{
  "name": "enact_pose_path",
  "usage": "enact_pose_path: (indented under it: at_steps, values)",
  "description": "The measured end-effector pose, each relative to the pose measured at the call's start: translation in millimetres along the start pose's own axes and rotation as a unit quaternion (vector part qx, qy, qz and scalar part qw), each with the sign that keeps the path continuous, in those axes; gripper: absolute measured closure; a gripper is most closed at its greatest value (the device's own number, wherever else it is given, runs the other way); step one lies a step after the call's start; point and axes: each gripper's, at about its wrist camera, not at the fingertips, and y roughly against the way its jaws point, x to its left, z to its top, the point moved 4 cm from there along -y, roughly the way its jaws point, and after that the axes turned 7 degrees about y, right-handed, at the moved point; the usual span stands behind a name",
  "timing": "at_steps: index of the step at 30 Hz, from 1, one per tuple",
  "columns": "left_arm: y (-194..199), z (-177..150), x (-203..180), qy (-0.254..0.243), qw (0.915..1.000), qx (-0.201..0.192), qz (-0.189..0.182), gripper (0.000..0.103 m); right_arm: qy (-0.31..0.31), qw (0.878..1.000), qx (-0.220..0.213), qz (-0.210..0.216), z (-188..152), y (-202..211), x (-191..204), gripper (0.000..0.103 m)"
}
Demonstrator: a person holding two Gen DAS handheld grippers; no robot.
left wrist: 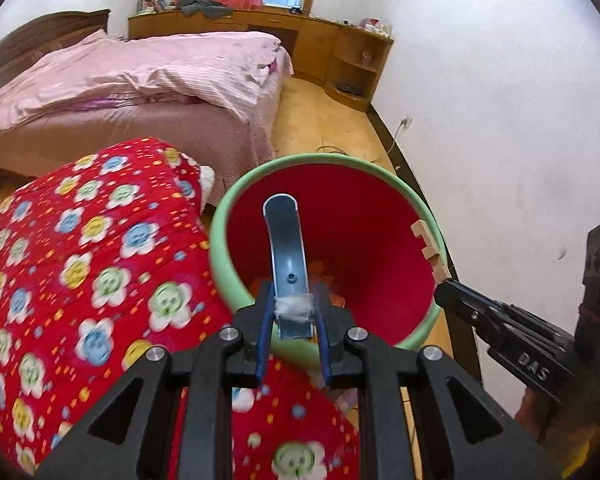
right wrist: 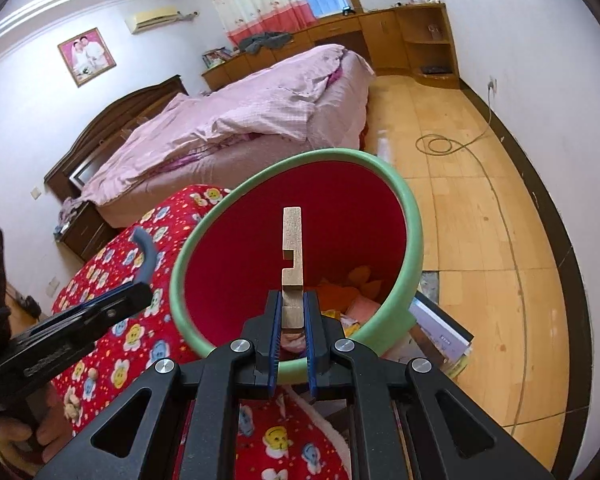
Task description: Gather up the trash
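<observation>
A red bin with a green rim point(left wrist: 220, 240) stands beside a red flowered quilt. My left gripper point(left wrist: 293, 300) is shut on a grey-blue curved plastic piece point(left wrist: 286, 240) with white fluff around its lower end, held over the bin's mouth. My right gripper point(right wrist: 292, 304) is shut on a notched wooden piece point(right wrist: 292, 240), also over the bin point(right wrist: 414, 232). In the left wrist view the right gripper point(left wrist: 444, 284) and its wooden piece point(left wrist: 430, 248) are at the bin's right rim. In the right wrist view the left gripper point(right wrist: 140, 288) and the curved piece point(right wrist: 148, 252) are to the bin's left. Orange and pink scraps point(right wrist: 348, 292) lie inside.
The red flowered quilt point(left wrist: 80, 280) fills the near left. A bed with pink covers point(left wrist: 140, 80) stands behind it. Booklets point(right wrist: 440, 320) lie by the bin's right side. A cable point(right wrist: 440, 144) coils on the wooden floor point(right wrist: 480, 240). Wooden cabinets point(left wrist: 360, 56) line the far wall.
</observation>
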Motion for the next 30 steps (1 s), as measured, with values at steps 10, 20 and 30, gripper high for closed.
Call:
enact_pose_path:
  at_steps: [10, 20, 30]
  values:
    - [-14, 0, 8, 0.011, 0.9998, 0.01, 0.01, 0.066, -0.002, 1.0, 0.01, 0.016, -2, -11, 3, 0.084]
    - [27, -9, 34, 0.047, 0.998, -0.006, 0.041, 0.059, 0.02, 0.999, -0.007, 0.03, -4, 13, 37, 0.06]
    - [88, -27, 69, 0.081, 0.992, -0.046, 0.085, 0.058, 0.055, 0.996, -0.031, 0.063, -12, 44, 88, 0.044]
